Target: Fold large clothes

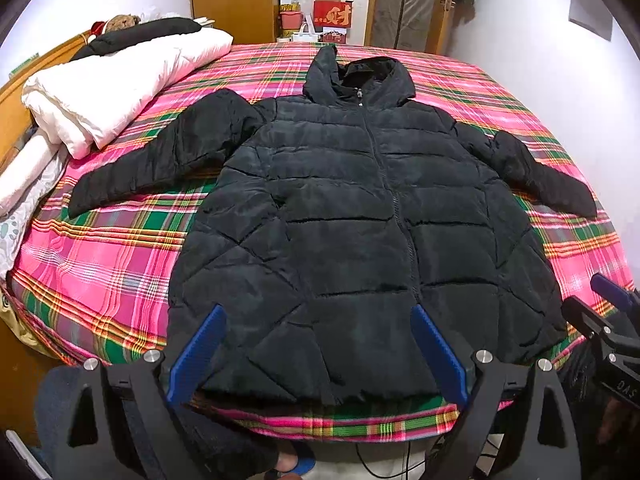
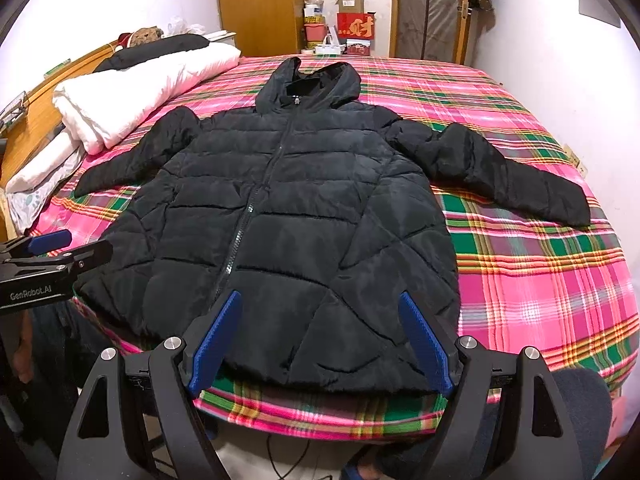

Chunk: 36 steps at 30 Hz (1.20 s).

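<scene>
A black quilted hooded jacket (image 1: pixel 360 216) (image 2: pixel 280 216) lies flat and zipped on a pink-green plaid bedspread (image 1: pixel 100 264) (image 2: pixel 540 272), sleeves spread to both sides, hood away from me. My left gripper (image 1: pixel 318 316) hovers open above the jacket's hem, blue fingers (image 1: pixel 200 352) wide apart, nothing between them. My right gripper (image 2: pixel 320 304) is open too, above the hem's right half. In the left wrist view the right gripper (image 1: pixel 612 292) shows at the right edge. The left gripper (image 2: pixel 52 242) shows at the left edge of the right wrist view.
A folded white quilt (image 1: pixel 104 92) with a black garment (image 1: pixel 140 34) on it lies at the bed's left, by the wooden headboard (image 1: pixel 24 80). Boxes (image 1: pixel 332 12) and a wardrobe (image 1: pixel 232 0) stand past the far edge. A foot in a blue slipper (image 1: pixel 292 462) is below.
</scene>
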{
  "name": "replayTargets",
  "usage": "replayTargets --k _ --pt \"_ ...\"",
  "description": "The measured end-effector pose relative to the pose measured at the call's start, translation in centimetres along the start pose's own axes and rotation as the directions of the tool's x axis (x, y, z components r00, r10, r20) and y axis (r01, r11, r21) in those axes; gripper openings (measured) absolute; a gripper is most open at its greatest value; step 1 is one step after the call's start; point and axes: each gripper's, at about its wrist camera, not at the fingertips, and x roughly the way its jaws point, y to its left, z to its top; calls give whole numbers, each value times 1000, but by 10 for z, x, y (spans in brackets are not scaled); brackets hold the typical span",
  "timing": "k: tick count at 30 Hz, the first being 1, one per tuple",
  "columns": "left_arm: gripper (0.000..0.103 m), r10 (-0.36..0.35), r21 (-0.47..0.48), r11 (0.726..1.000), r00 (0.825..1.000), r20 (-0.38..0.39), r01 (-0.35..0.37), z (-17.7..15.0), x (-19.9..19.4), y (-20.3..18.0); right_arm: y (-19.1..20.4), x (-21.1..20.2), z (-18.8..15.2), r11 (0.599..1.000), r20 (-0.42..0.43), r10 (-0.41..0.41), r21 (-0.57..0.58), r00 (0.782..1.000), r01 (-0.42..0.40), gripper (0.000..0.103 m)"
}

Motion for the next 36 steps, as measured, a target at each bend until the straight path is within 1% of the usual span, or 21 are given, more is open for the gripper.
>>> replayTargets --k 5,10,13,14,17,22,24,25,27,31,33,36 --pt "95 -18 -48 999 1000 -13 18 16 22 21 6 18 15 1000 -15 10 -14 1000 -10 80" --pt "95 5 -98 995 1000 -18 -7 38 51 52 16 46 36 999 -44 24 -29 999 -25 80" --pt "95 25 -142 990 1000 -16 -27 53 72 81 24 65 49 999 -55 27 -44 998 -29 80" --pt "93 30 -160 987 999 -19 -32 58 78 91 27 70 53 998 -58 29 -49 998 -32 80" --pt "91 44 -238 970 998 -37 -51 72 101 131 35 90 66 997 -68 38 -66 997 -43 80" --pt "90 78 -304 948 996 -52 -90 93 134 189 50 122 85 993 -79 40 -105 996 -48 80" --pt "88 92 -337 936 994 -55 -105 99 146 210 54 131 91 992 -81 40 -114 996 -50 80" --pt "85 99 -357 927 994 -54 -112 101 150 220 56 138 95 991 -83 40 -121 996 -50 80" --pt "82 106 -405 907 994 -41 -113 104 159 241 59 148 100 991 -86 37 -128 996 -48 80" --pt "80 108 -510 854 994 -28 -107 108 177 281 64 161 109 989 -91 32 -141 995 -44 80" --pt "80 117 -551 826 992 -36 -117 108 186 296 65 168 112 988 -93 27 -148 995 -41 80" --pt "80 106 -606 788 993 -44 -111 106 200 315 65 176 115 988 -101 18 -150 995 -33 80"
